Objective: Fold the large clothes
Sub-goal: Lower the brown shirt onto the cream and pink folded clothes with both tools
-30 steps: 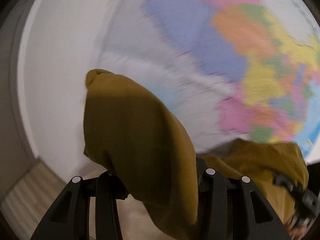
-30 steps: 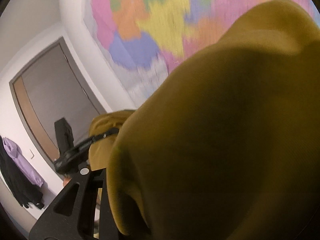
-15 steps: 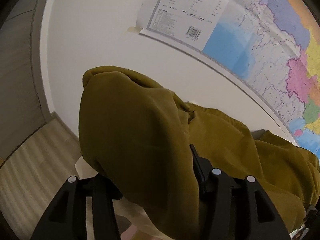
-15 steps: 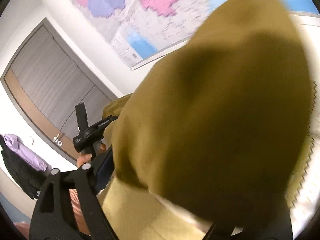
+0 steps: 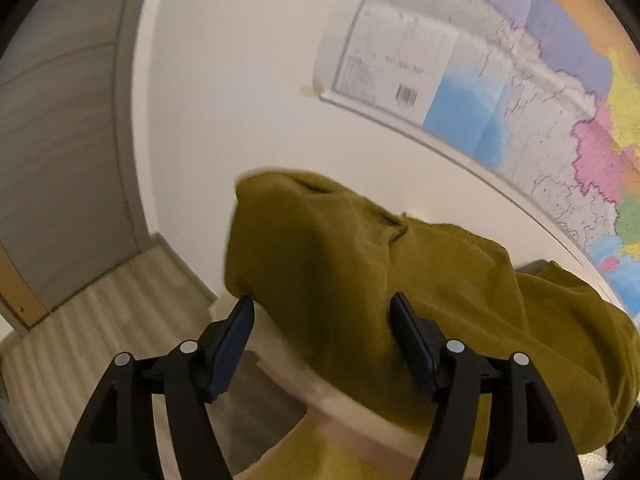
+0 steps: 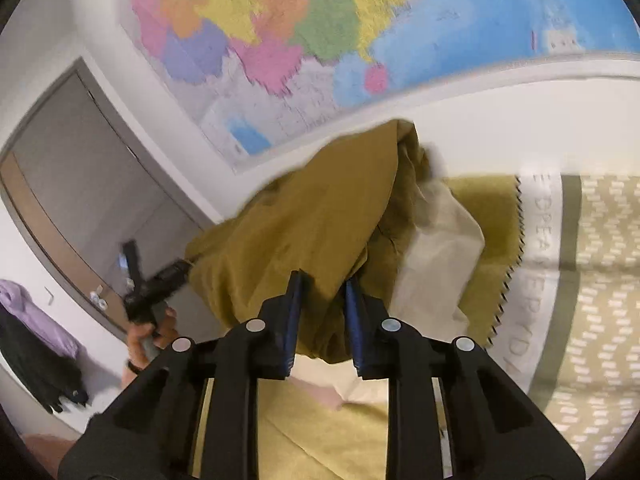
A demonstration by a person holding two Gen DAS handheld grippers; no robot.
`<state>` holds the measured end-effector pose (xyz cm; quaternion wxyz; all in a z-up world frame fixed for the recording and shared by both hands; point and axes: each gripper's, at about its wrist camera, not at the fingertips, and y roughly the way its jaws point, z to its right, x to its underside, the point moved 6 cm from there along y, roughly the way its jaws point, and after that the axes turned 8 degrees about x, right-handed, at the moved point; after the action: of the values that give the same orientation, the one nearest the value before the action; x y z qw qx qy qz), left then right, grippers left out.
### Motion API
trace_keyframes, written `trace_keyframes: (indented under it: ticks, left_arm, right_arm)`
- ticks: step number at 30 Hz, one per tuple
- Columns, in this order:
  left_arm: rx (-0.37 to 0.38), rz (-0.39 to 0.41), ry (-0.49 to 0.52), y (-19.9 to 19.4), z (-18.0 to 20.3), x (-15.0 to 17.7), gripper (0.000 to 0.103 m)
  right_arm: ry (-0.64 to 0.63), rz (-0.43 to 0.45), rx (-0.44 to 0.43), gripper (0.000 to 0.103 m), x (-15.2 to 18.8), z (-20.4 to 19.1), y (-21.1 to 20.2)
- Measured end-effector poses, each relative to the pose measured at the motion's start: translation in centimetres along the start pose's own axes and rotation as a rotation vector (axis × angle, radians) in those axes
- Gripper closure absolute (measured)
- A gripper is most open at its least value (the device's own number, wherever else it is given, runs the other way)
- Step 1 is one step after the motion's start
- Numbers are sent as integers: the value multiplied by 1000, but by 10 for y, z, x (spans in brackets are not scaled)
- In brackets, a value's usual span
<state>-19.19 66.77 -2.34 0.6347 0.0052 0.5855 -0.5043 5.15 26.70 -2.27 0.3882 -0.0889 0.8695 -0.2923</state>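
An olive-green garment (image 5: 400, 280) is seen bunched and raised between two hand-held grippers, in front of a white wall (image 5: 240, 100) bearing a large coloured map (image 6: 320, 32). In the left wrist view, the left gripper (image 5: 322, 312) is shown with its jaws spread wide, having just been opening; a fold of the cloth hangs between them, but no pad is pressed on it. In the right wrist view, the right gripper (image 6: 323, 286) is shown with jaws drawn narrow, having just been closing, and a bunch of the cloth is pinched between the blue pads. Below and to the right, a patterned beige bedspread (image 6: 592, 280) with a pale lettered band is seen, over whose near edge part of the garment is draped. The person's hand (image 6: 150, 338) on the left tool's handle is visible. The step is judged to be laying a lifted fold down. Next, the cloth would need lowering flat and a fresh edge gripping.
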Motion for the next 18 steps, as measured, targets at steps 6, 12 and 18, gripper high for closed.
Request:
trace_keyframes:
  ticks: [6,12,18]
  left_arm:
    - [100,47,115,-35,37,8,34]
    - [262,-24,236,-33,90,31,30]
    - [285,-58,267,-9,114,47,24]
  right_arm:
    - [0,-145,97,73,11,-7,23]
    - [-101,32,151,63,-18,-42,-12]
    - [-235,95,167,37,-40,-90,15]
